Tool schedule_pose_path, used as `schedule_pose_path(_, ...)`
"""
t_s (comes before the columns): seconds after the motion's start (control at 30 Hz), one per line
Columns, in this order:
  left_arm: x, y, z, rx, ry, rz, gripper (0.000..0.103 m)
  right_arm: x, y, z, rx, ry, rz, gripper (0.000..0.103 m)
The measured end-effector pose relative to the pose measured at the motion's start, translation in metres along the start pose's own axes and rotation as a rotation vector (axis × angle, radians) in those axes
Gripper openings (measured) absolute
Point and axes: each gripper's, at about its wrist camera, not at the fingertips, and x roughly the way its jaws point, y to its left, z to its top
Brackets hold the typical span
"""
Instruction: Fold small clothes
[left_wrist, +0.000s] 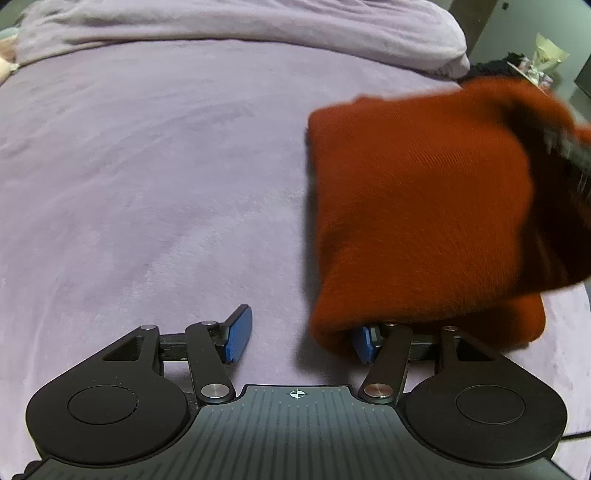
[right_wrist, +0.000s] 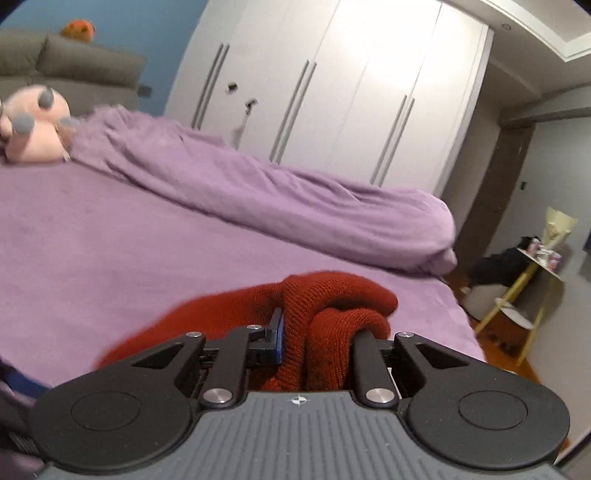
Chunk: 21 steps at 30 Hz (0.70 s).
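Note:
A rust-red knit garment (left_wrist: 413, 206) hangs blurred above the purple bed sheet (left_wrist: 155, 184) on the right of the left wrist view. Its lower edge drapes over the right finger of my left gripper (left_wrist: 303, 326). That gripper stands open, its left blue pad (left_wrist: 240, 334) is bare, and nothing is pinched between the pads. A dark blurred shape (left_wrist: 565, 147) sits at the cloth's top right corner. In the right wrist view my right gripper (right_wrist: 317, 338) is shut on a bunched fold of the red garment (right_wrist: 332, 299), which hides its right finger.
A rolled purple duvet (right_wrist: 280, 199) lies across the far side of the bed. A pink plush toy (right_wrist: 35, 125) rests at the head end. White wardrobe doors (right_wrist: 332, 92) stand behind. A small yellow-legged side table (right_wrist: 532, 280) is beyond the bed's right edge.

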Motion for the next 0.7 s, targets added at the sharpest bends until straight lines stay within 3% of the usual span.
schedule_pose_path(0.07,-0.001,0.003,-0.004,-0.001,-0.007,0.003,0.065,0.008,-0.005,-0.021,-0.001,0.056,-0.023,0.014)
schedule_pose_path(0.13,0.001,0.005,-0.005,-0.012,0.006,-0.003,0.067,0.027,-0.015,-0.042,0.09,0.163,0.007,0.015)
schedule_pose_path(0.2,0.003,0.005,-0.003,-0.004,0.015,-0.001,0.068,0.046,-0.036,-0.065,0.285,0.278,0.078,0.015)
schedule_pose_path(0.27,0.003,0.003,-0.003,0.011,0.016,0.007,0.068,0.051,-0.063,-0.08,0.519,0.29,0.14,0.017)
schedule_pose_path(0.33,0.001,0.003,-0.003,0.01,0.023,0.009,0.068,0.055,-0.09,-0.092,0.761,0.311,0.226,0.029)
schedule_pose_path(0.4,0.001,0.003,-0.003,0.003,0.031,0.002,0.068,0.055,-0.108,-0.103,0.913,0.33,0.261,0.041)
schedule_pose_path(0.43,0.001,0.004,-0.003,0.0,0.031,-0.002,0.068,0.049,-0.111,-0.105,0.936,0.323,0.249,0.046)
schedule_pose_path(0.63,-0.023,0.004,-0.007,0.017,0.018,0.0,0.066,0.028,-0.115,-0.088,0.832,0.245,0.111,0.055)
schedule_pose_path(0.7,-0.035,0.007,-0.005,0.019,-0.008,0.012,0.066,0.031,-0.119,-0.082,0.837,0.217,0.112,0.058)
